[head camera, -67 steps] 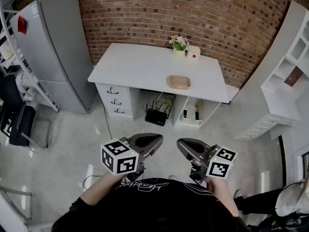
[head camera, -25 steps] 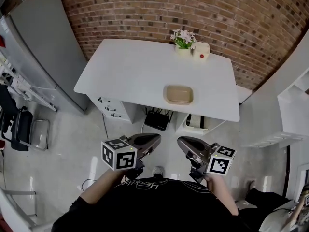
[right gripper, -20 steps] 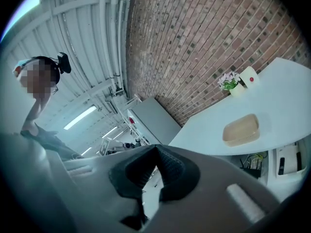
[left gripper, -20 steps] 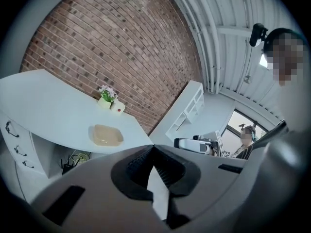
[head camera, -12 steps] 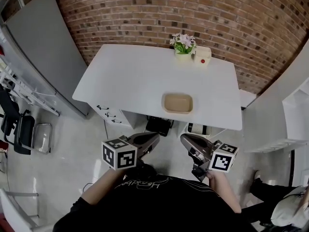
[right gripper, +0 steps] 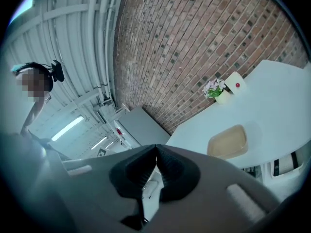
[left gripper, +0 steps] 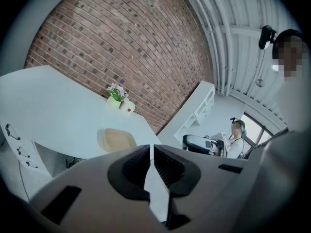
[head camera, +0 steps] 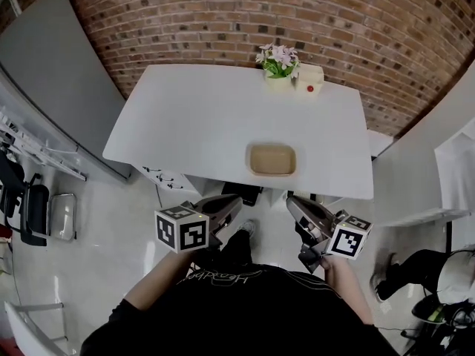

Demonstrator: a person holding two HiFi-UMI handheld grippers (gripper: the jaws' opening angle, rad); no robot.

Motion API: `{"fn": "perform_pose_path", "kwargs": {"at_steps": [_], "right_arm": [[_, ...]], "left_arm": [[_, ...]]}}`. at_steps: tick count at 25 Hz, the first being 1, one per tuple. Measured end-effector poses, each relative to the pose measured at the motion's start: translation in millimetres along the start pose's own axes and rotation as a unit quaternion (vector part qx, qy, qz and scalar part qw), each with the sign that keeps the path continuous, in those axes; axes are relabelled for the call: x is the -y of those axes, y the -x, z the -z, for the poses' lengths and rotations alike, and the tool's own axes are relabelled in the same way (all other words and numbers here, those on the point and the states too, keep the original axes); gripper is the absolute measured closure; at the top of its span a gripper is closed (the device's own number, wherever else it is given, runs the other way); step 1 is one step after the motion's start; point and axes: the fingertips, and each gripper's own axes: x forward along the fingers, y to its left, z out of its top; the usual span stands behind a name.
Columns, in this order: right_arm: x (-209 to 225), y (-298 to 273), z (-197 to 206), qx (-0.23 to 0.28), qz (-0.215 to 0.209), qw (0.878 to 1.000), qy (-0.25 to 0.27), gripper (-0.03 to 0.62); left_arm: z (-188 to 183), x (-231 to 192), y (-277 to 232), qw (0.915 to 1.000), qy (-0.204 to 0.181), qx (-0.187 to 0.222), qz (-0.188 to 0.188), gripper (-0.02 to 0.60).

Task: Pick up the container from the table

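The container (head camera: 272,159), a shallow tan tub with rounded corners, sits on the white table (head camera: 185,124) close to the table's front edge and right of its middle. It is well apart from the flowerpot (head camera: 277,69) and the small cream box (head camera: 309,80), which stand side by side at the table's back edge against the brick wall (head camera: 312,21). Both claws hang just off the table's front edge, over the floor, touching nothing. The left gripper (head camera: 234,203) has its jaws drawn together to a thin slit with nothing between them, and it points at the table, nose dipped a little. The right gripper (head camera: 292,201) is likewise pinched closed and empty, held about level, aimed across the table's front edge with the container ahead of it. Each marker cube faces upward, and the left forearm (head camera: 152,288) and right forearm (head camera: 345,291) reach toward the table from a black shirt.
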Motion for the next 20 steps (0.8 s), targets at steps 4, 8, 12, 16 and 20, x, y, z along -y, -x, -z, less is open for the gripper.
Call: {"fn": "perform_pose_path", "kwargs": {"at_steps": [4,8,12,16,20], "right_arm": [[27.9,-5.9,-10.7,0.003,0.021,1.000,-0.013,0.588],[55.2,-15.3,-19.6,0.004,0.051,0.998,-0.025,0.586],[76.8,-23.2,-24.1,0.001,0.060,0.997,-0.040,0.577],[99.4,-28.7,-34.3,0.006,0.071,0.996,-0.052,0.574],[118.1,-37.4,-39.6,0.001,0.081,0.995,-0.056,0.534]], "left_arm": [[-5.6,-24.6,-20.7,0.9997,0.008,-0.022,-0.010,0.575],[-17.2,-42.8,-37.1,0.9990,0.029,-0.032,-0.001,0.575],[-18.3,-66.2,-55.0,0.9975,0.044,-0.055,-0.010,0.571],[-29.2,-85.3,-71.0,0.9960,0.053,-0.068,-0.024,0.528],[-29.5,-101.7,-85.9,0.9934,0.075,-0.083,-0.023,0.486]]}}
